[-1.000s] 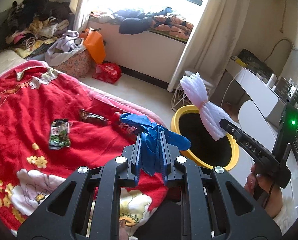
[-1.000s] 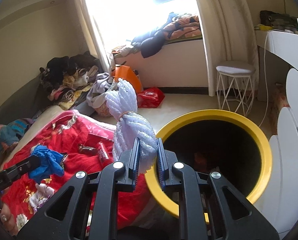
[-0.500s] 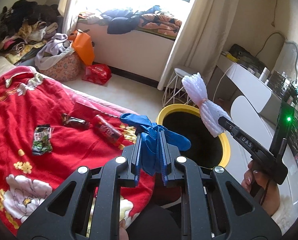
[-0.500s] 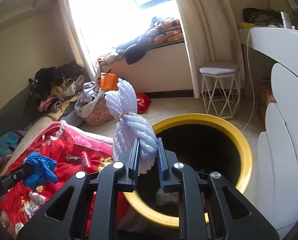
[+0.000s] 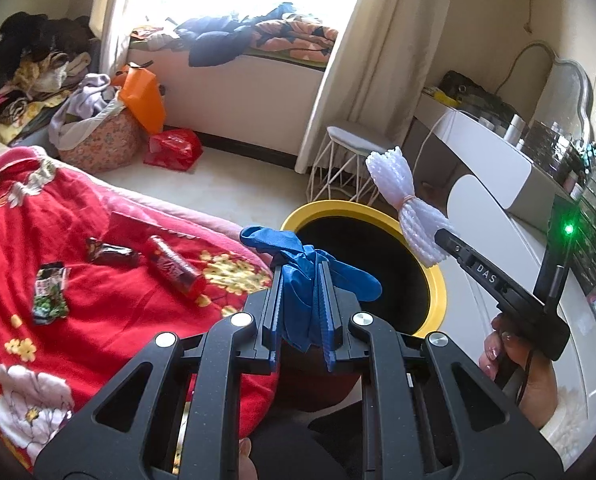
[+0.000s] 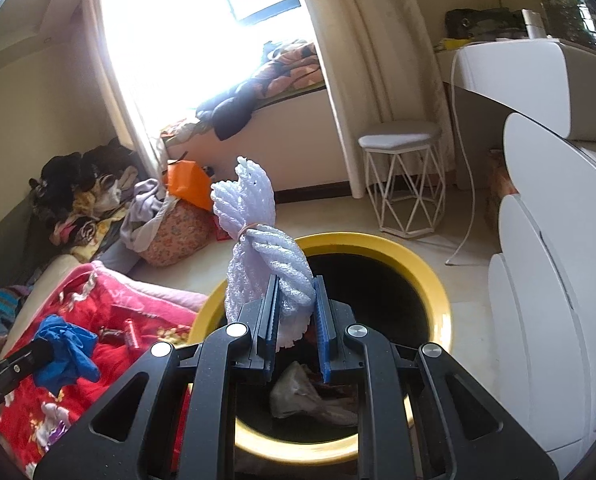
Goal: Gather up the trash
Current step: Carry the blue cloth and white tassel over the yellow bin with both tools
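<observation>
My left gripper (image 5: pixel 303 276) is shut on a crumpled blue glove (image 5: pixel 294 252), held at the bed's edge beside the yellow-rimmed bin (image 5: pixel 438 288). My right gripper (image 6: pixel 296 284) is shut on a white foam net bundle (image 6: pixel 258 240) tied with a rubber band, held over the bin (image 6: pixel 438 280), which has crumpled trash at its bottom. The foam bundle (image 5: pixel 402 196) and the right gripper also show at the right of the left wrist view. A red can (image 5: pixel 174 266), a dark wrapper (image 5: pixel 110 254) and a green wrapper (image 5: pixel 50 292) lie on the red blanket (image 5: pixel 98 320).
A white wire stool (image 6: pixel 402 176) stands behind the bin, a white dresser (image 6: pixel 538 280) to its right. A laundry basket (image 5: pixel 98 140), orange bag (image 5: pixel 142 96) and red bag (image 5: pixel 174 148) sit on the floor by the window bench.
Both grippers have moved toward the bin with their loads still held. The foam bundle now hangs over the bin's mouth, and the bin looks larger and closer in both views.
</observation>
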### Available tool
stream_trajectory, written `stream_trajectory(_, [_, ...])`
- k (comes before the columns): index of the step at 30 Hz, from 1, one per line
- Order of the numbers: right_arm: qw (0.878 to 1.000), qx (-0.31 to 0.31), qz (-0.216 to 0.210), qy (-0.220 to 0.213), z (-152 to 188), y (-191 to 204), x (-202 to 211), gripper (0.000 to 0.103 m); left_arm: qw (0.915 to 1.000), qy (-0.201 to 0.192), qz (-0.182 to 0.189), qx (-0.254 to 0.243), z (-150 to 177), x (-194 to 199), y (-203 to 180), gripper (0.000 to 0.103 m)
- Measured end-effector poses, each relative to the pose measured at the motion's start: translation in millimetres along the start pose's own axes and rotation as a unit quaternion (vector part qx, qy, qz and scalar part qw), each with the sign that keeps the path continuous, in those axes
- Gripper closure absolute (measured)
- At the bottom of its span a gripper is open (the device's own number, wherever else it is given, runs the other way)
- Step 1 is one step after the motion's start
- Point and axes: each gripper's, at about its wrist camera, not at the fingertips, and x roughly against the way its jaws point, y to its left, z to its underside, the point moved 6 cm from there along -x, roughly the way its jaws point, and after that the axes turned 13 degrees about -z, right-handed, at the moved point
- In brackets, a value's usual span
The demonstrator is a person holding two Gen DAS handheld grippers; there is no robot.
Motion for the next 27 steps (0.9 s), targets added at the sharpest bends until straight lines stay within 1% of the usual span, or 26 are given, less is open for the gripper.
stream_trajectory(14, [0.999, -0.02, 0.049, 0.002, 6, -37, -1, 0.087, 0.9994, 0.016, 0.006, -0.03, 4, -24, -29, 0.092])
stream_trajectory(27, [0.997, -0.038, 0.068, 0.009, 10, -58, -5, 0.087, 0.998, 0.032, 0.008, -0.054, 5, -49, -54, 0.092])
